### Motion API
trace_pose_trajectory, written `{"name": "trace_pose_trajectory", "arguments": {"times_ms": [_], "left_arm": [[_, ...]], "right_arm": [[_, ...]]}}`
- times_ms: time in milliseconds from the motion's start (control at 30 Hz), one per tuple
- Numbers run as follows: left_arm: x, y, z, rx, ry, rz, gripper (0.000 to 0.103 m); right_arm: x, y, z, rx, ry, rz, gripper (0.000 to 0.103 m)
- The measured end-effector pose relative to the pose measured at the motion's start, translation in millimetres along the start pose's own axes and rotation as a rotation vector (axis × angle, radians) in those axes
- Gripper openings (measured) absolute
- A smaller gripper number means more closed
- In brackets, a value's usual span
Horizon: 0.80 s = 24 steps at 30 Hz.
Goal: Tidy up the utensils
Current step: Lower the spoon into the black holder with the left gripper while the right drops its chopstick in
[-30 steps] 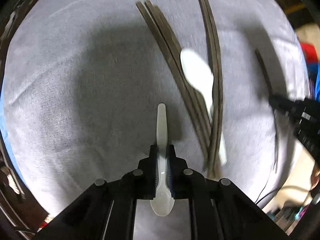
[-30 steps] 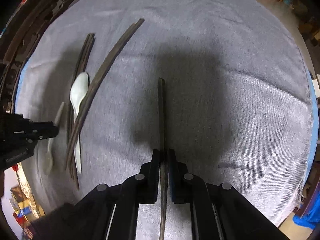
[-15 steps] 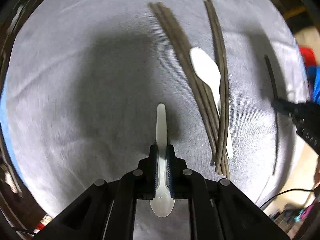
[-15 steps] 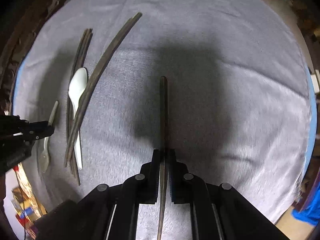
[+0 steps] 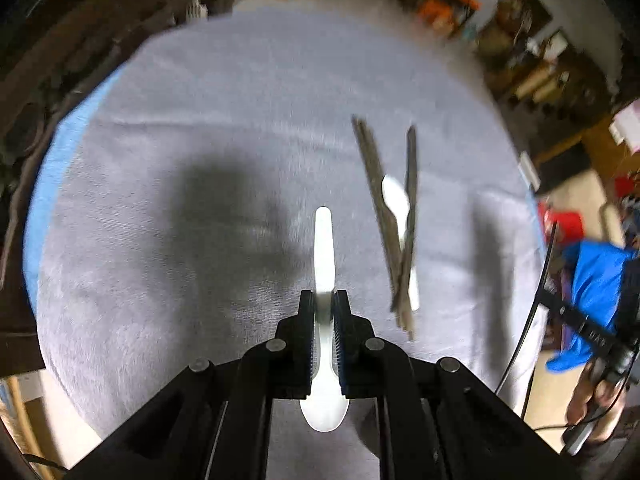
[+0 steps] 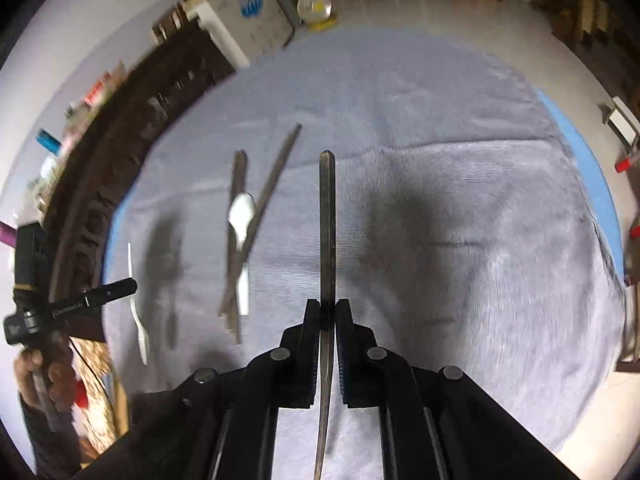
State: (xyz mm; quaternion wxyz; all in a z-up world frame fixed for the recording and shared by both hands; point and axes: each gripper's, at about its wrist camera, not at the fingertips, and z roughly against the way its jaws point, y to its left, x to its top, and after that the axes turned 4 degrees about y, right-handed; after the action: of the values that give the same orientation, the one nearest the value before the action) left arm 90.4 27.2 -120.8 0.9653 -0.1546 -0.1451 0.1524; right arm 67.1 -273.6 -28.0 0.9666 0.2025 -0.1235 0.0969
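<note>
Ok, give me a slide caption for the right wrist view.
Right gripper shut on a dark chopstick above a grey cloth; more chopsticks and a white spoon lie left.

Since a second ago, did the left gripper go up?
Yes. The left gripper, shut on a white spoon, has pulled back from the cloth. The sticks lying there look smaller now, and the room shows past the cloth's edge.

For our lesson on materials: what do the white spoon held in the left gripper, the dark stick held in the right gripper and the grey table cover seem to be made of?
White spoon: probably plastic; smooth, thin, slightly glossy, evenly white.
Dark stick: likely wood or bamboo, like a chopstick; matt, brown, slim, squared tip. Blur leaves this open.
Grey cover: cloth; soft, matt, fine weave, with creases.
</note>
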Motion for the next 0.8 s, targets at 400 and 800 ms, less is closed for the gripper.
{"name": "trace_pose_trajectory", "arguments": {"times_ms": [400,800], "left_arm": [[-30,-18,103,-0.164,-0.336,0.050,0.010],[-51,-48,113,-0.195,-0.501,-0.014,0.010]], "right_arm": [[-41,33,96,0.109,-0.306,-0.038,0.009],[-66,95,106,0.183,-0.513,-0.009,0.009]]}}
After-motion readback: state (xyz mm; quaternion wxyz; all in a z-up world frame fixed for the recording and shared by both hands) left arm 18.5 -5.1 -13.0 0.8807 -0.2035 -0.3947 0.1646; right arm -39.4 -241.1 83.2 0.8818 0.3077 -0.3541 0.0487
